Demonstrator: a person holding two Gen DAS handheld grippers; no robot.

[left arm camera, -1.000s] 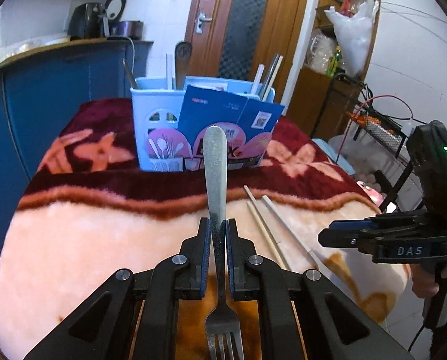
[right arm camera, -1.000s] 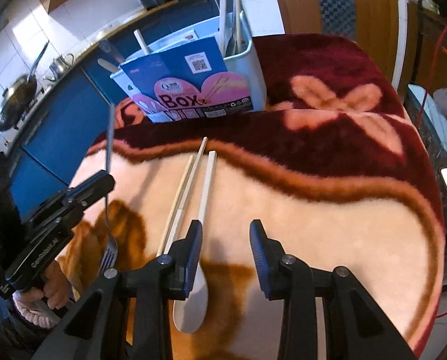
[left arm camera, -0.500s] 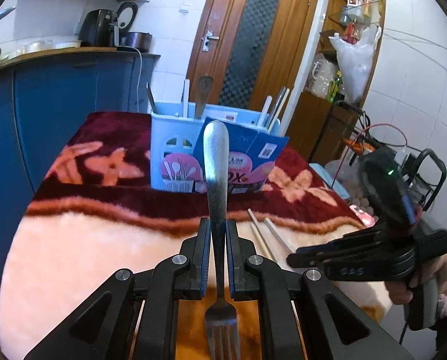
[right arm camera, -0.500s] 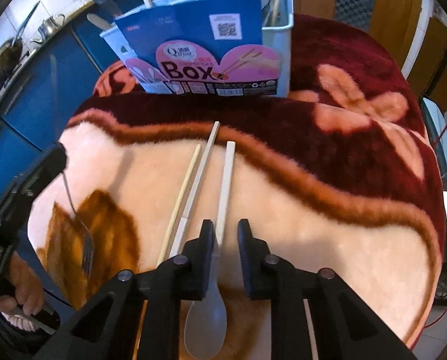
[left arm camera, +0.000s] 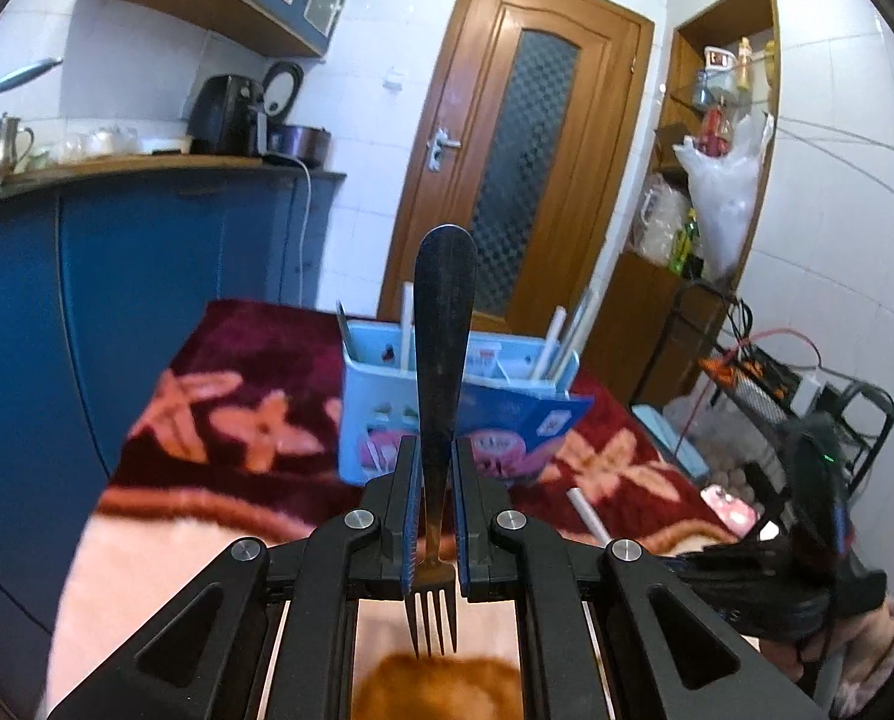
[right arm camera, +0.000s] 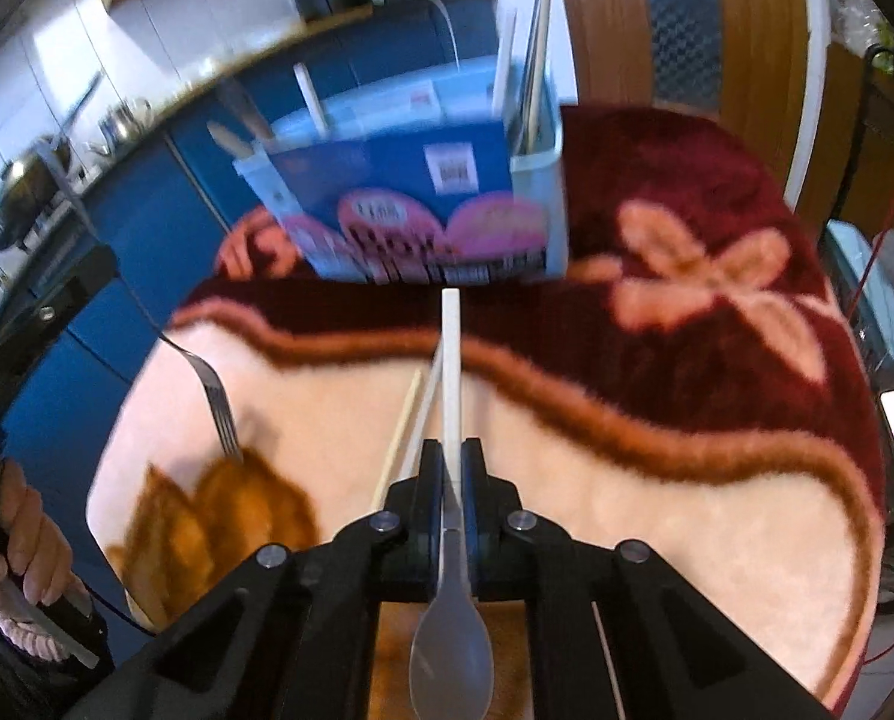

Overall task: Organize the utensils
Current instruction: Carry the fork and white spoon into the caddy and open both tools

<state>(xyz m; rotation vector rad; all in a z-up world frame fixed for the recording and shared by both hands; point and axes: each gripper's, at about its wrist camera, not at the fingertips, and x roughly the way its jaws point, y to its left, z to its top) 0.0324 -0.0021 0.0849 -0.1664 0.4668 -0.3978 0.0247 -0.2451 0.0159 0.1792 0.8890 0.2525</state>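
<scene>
Nearest to us, our left gripper [left arm camera: 435, 516] has its jaws clamped on the neck of a metal fork [left arm camera: 441, 384], tines hanging back below the jaws and the rounded handle end sticking up and forward past them. Our right gripper [right arm camera: 453, 480] is pinched narrow around the stem of a white plastic spoon [right arm camera: 452, 480]; its bowl lies behind the jaws and its straight handle runs forward from them. Just left of the right jaws, a pair of pale chopsticks [right arm camera: 408, 438] lies on the plush blanket [right arm camera: 657, 480], angled forward alongside the spoon handle. In the right wrist view the fork also shows, off to the left of those jaws with its tines just above the blanket. Straight ahead of both pairs of jaws stands the light blue utensil holder [left arm camera: 375, 414], with a blue printed card [right arm camera: 399, 192] across its front and several utensil handles standing up inside it. Beyond it are blue kitchen cabinets [left arm camera: 147, 276] and a wooden door [left arm camera: 525, 156].
</scene>
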